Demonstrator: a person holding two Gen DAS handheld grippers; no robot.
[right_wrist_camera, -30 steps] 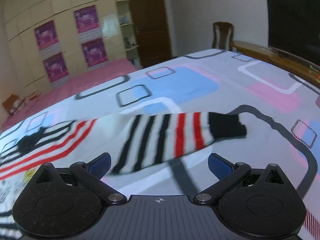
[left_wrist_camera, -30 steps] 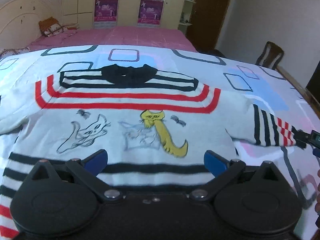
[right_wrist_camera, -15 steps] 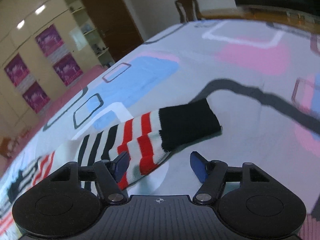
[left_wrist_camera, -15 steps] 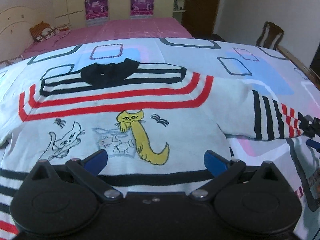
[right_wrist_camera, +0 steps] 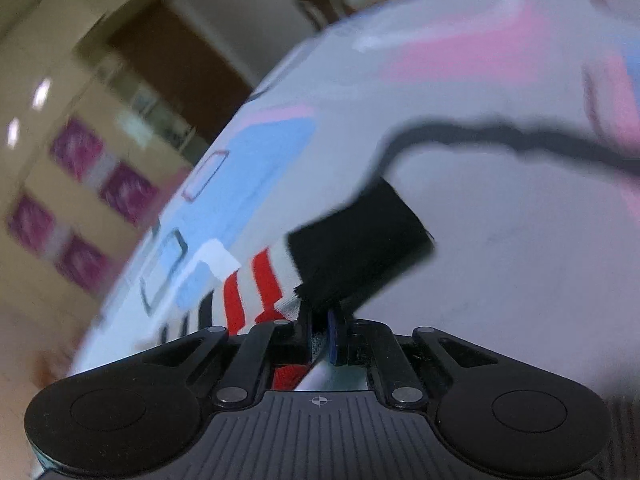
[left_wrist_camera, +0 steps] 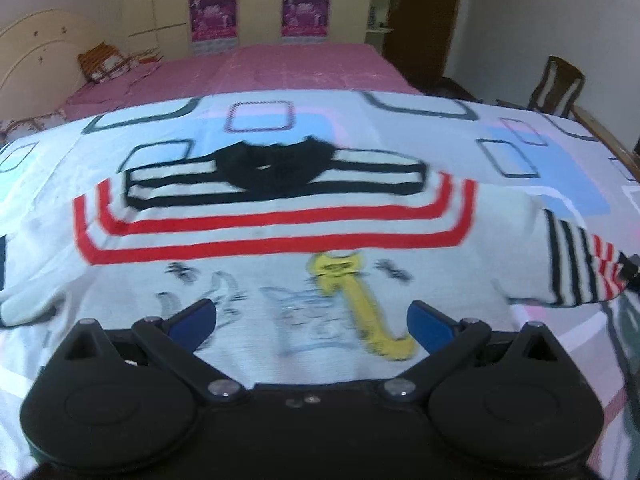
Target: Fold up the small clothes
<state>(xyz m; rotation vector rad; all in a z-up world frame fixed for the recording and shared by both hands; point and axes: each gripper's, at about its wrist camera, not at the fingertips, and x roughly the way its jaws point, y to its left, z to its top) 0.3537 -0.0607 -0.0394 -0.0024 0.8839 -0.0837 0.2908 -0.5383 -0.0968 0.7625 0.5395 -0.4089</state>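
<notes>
Black sleeve cuff (right_wrist_camera: 356,256) clamped in right hand-held gripper (right_wrist_camera: 320,334), left hand-held gripper (left_wrist_camera: 312,318) spread wide over sweater (left_wrist_camera: 280,248)

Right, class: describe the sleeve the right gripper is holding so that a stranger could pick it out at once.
Start at the bed with the patterned sheet, where a small white sweater with red stripes and cat drawings lies flat. Follow it to the viewer's right, to the sleeve pointing toward the wooden chair. It alone has black then red bands ending in a black cuff, pinched by the right gripper.
</notes>
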